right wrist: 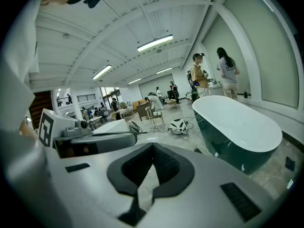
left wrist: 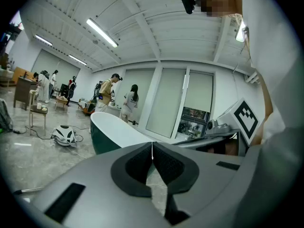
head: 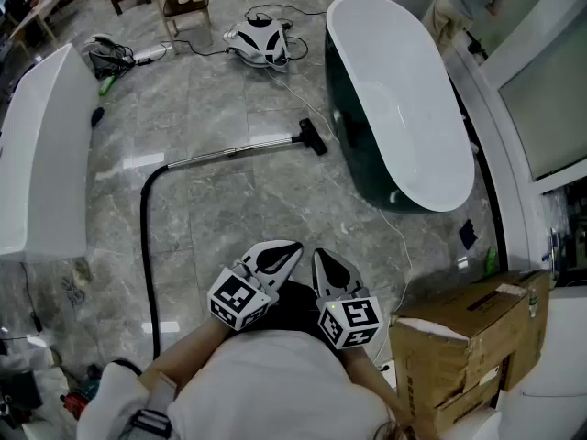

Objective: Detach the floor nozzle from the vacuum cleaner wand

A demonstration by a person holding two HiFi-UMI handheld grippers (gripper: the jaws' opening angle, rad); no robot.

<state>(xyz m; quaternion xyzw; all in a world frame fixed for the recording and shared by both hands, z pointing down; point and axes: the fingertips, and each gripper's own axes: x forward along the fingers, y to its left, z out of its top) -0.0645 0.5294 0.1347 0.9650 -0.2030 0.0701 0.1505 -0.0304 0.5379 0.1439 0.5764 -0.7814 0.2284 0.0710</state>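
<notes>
1. Head view: one floor nozzle (head: 313, 138) lies on the floor (head: 229, 211) at the end of one wand (head: 240, 151), near one bathtub (head: 404, 108), well apart from my left tongs (head: 280, 257) and right tongs (head: 328, 269); one cardboard box (head: 463, 337) stands beside me.
2. Left gripper view: left tongs closed, empty; bathtub ahead.
3. Right gripper view: right tongs closed, gripping nothing.

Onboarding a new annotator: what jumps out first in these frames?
The big white bathtub, dark green outside, dominates the upper right. Left of it lies the vacuum wand, its black floor nozzle still attached near the tub. Nearest the camera, the left gripper and right gripper sit side by side, fingers shut, empty.
</notes>
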